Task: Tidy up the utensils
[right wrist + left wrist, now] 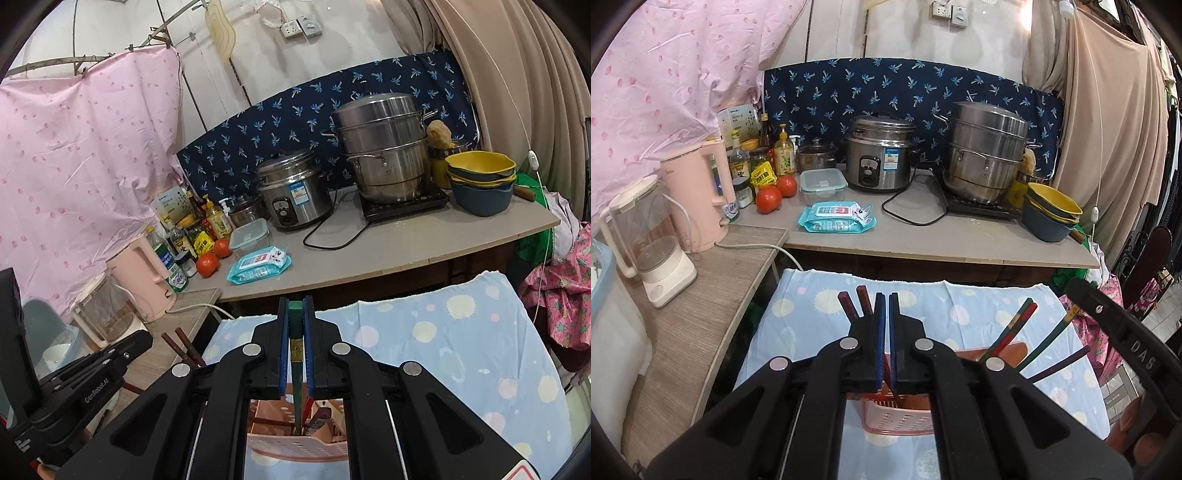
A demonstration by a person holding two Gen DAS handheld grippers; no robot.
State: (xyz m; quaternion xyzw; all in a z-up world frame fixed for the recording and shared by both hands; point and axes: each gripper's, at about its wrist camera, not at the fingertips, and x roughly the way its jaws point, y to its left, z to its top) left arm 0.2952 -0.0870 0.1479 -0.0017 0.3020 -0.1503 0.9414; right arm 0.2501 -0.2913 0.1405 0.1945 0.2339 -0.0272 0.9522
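- My right claw [296, 314] is clamped on a green chopstick [295, 354], pads pressed to its upper end; its tip hangs down into the pink utensil basket [295, 448] below me, on the cloth-covered table [461, 332].
- My left claw [887, 314] has its pads drawn nearly together; a thin dark stick seems to run down between them into the same basket [897, 419], but I cannot tell whether it is truly pinched.
- Risk: I hold the green chopstick near one end only, so it could swing or slip through the pads and drop askew.
- Risk: the chopsticks leaning out of the basket [1012, 328] toward the table's right edge are tilted; a nudge from either claw could tip them out, or tip the light basket itself.
- Risk: both claws crowd one small basket near the table's front edge, so they may knock together.
- The two dark red sticks [855, 304] just beside my left claw could be brushed aside.
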